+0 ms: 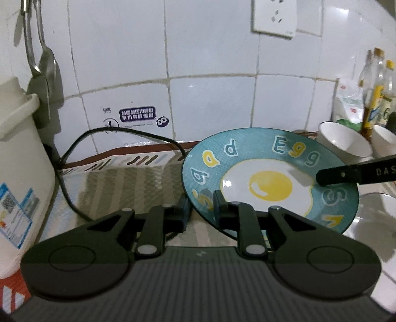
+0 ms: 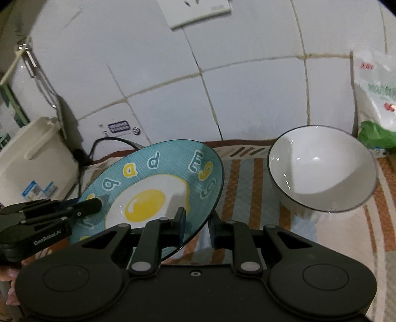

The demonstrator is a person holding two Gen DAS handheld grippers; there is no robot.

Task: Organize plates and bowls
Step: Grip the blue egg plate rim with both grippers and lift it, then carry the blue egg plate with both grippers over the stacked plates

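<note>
A teal plate printed with a fried egg and coloured letters is tilted up above the striped mat. My left gripper is shut on the plate's left rim, one pad on each face. My right gripper is shut on the plate at its right rim. A finger of the right gripper lies across the plate's face in the left wrist view; the left gripper shows at the plate's left edge in the right wrist view. A white bowl with a dark rim stands to the right.
A white appliance with a black cable stands at the left, under hanging utensils. At the right are a second white bowl, bottles and a plastic bag. A tiled wall with a socket closes the back.
</note>
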